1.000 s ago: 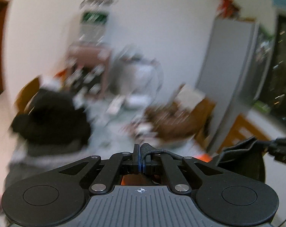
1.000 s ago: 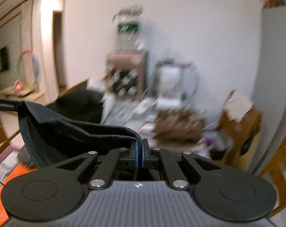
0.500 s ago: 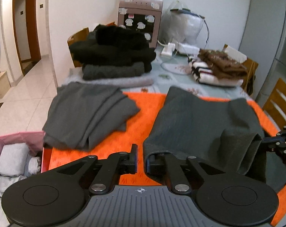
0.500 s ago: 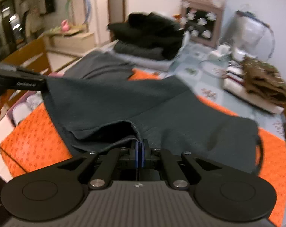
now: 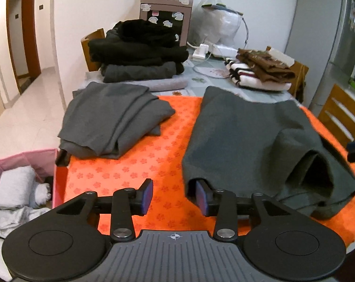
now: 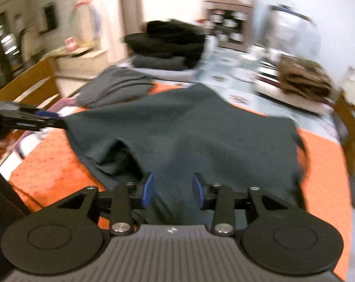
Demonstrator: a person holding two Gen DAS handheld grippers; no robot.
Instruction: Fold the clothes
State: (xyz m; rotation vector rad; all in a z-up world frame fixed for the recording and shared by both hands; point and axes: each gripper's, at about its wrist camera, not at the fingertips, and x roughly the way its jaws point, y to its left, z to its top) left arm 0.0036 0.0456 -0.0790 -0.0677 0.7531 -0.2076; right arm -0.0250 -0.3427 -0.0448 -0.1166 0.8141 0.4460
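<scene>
Start at your left: a pink fabric bin (image 5: 24, 162) of pale folded laundry sits off the table's corner, and on the orange mat (image 5: 139, 164) beside it lies a loosely folded grey garment (image 5: 111, 117), with a black and grey stack (image 5: 139, 54) behind it. Your left gripper (image 5: 173, 196) is letting go, its jaws opening over bare mat; the near left corner of the dark grey garment (image 5: 247, 136) lies just against the right-hand pad but nothing is pinched between them. That garment is the piece you are working: spread across the right half of the mat, far edge reaching the pale tablecloth (image 5: 200, 70), near right edge doubled over into a soft open tunnel. Your right gripper (image 6: 173, 190) is also opening, with the cloth lying slack under and between its pads, not clamped. Expect the fabric to be light, limp and a little clingy; it should sag and drag when lifted. I would take it at the two near corners, pinching both layers at the hem. A striped and brown pile (image 5: 259, 75) sits far right.
</scene>
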